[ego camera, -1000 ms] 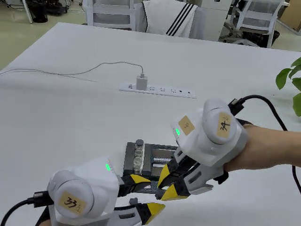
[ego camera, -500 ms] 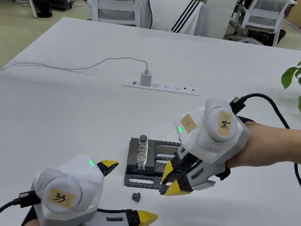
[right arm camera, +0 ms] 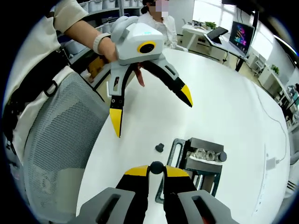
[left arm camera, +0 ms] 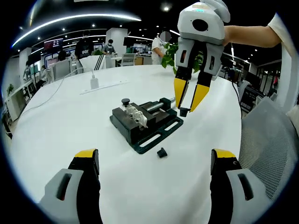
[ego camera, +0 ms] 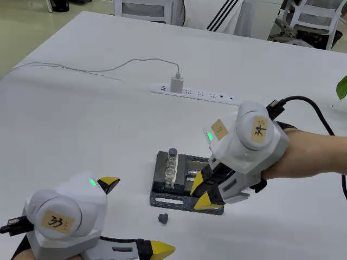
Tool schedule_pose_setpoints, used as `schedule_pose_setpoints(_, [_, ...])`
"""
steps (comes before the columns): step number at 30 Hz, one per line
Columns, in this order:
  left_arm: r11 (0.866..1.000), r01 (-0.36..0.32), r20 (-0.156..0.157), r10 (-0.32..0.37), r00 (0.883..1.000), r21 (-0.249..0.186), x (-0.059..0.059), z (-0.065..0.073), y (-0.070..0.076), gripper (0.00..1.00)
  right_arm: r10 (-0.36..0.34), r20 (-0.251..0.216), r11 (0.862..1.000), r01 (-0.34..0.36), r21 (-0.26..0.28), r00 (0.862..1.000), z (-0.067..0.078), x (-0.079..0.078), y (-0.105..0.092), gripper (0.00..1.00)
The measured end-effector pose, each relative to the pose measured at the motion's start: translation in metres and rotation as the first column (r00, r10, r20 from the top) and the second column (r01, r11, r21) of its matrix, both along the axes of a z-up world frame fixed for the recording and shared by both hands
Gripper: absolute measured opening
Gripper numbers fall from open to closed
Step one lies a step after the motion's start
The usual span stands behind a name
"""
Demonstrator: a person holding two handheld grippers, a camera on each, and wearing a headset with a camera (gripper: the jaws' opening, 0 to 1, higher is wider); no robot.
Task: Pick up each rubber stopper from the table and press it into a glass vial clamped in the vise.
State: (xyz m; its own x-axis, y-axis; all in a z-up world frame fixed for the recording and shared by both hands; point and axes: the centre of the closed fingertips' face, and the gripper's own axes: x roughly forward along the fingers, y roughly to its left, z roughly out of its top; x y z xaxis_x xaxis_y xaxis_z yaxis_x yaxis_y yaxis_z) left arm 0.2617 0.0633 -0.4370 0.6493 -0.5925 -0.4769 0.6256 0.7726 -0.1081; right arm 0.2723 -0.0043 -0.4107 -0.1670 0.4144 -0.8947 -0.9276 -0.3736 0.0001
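A black vise [ego camera: 187,184] on the white table clamps a row of glass vials [ego camera: 172,169]; the far vial carries a grey stopper [ego camera: 173,153]. One loose rubber stopper [ego camera: 163,219] lies on the table in front of the vise. My right gripper [ego camera: 201,195] hovers over the vise's right side, shut on a dark stopper [right arm camera: 156,167], also seen as the held stopper [left arm camera: 183,111]. My left gripper [ego camera: 135,216] stands wide open near the table's front edge, nothing between its fingers, with the loose stopper [left arm camera: 162,152] just ahead of it.
A white power strip [ego camera: 195,94] with a plugged charger and cable lies behind the vise. A mesh chair [right arm camera: 56,135] stands beside the table, and a person sits at the far end. Bare white tabletop surrounds the vise [left arm camera: 145,123].
My left gripper has pulled back from the vise toward the front left and opened wider. The loose stopper now lies bare on the table. The right gripper has hardly moved.
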Motion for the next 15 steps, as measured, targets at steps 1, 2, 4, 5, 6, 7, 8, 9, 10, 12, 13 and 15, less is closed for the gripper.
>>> schedule_pose_setpoints(1, [1.0,-0.003,0.0,0.003,1.0,0.0,0.0,0.0,0.001,0.99,0.002,0.004,1.0,-0.002,-0.005,1.0,0.001,0.002,0.0,0.06])
schedule_pose_setpoints(2, [1.0,-0.007,-0.001,0.007,1.0,-0.002,0.0,0.0,0.002,0.99,0.01,0.016,1.0,-0.01,-0.006,1.0,0.002,0.007,0.001,0.06])
schedule_pose_setpoints(4, [1.0,-0.01,-0.003,0.01,1.0,-0.003,-0.001,0.0,0.003,0.99,0.018,0.034,1.0,-0.017,-0.013,0.999,0.004,0.014,0.003,0.06])
schedule_pose_setpoints(5, [1.0,-0.011,-0.004,0.011,1.0,-0.002,-0.001,0.001,0.004,0.99,0.014,0.042,1.0,-0.013,-0.019,0.999,0.004,0.019,0.004,0.05])
schedule_pose_setpoints(6, [1.0,-0.012,-0.003,0.012,1.0,-0.001,-0.001,0.001,0.004,0.99,0.012,0.046,1.0,-0.011,-0.024,0.999,0.005,0.022,0.005,0.05])
schedule_pose_setpoints(7, [1.0,-0.012,-0.001,0.012,1.0,-0.001,-0.001,0.002,0.005,0.99,0.024,0.061,0.999,-0.022,-0.029,0.998,0.006,0.026,0.006,0.05])
schedule_pose_setpoints(8, [1.0,-0.012,-0.002,0.012,1.0,-0.002,-0.001,0.002,0.005,0.99,0.034,0.078,0.999,-0.032,-0.036,0.996,0.007,0.031,0.007,0.05])
schedule_pose_setpoints(9, [1.0,-0.013,-0.003,0.013,1.0,-0.002,-0.001,0.003,0.005,0.99,0.048,0.104,0.998,-0.043,-0.052,0.993,0.007,0.036,0.006,0.05])
schedule_pose_setpoints(10, [1.0,-0.013,-0.003,0.013,1.0,0.0,-0.001,0.003,0.005,0.99,0.081,0.132,0.995,-0.072,-0.073,0.988,0.007,0.042,0.006,0.05])
schedule_pose_setpoints(12, [1.0,-0.012,-0.005,0.012,1.0,0.001,-0.001,0.003,0.006,0.99,0.09,0.131,0.994,-0.079,-0.081,0.987,0.007,0.045,0.009,0.05])
schedule_pose_setpoints(13, [1.0,-0.011,-0.006,0.011,1.0,0.003,-0.001,0.002,0.006,0.99,0.102,0.147,0.992,-0.09,-0.089,0.984,0.007,0.05,0.01,0.05])
schedule_pose_setpoints(15, [1.0,-0.008,-0.007,0.008,1.0,0.008,-0.002,0.002,0.007,0.99,0.113,0.16,0.991,-0.099,-0.095,0.981,0.008,0.057,0.013,0.05])
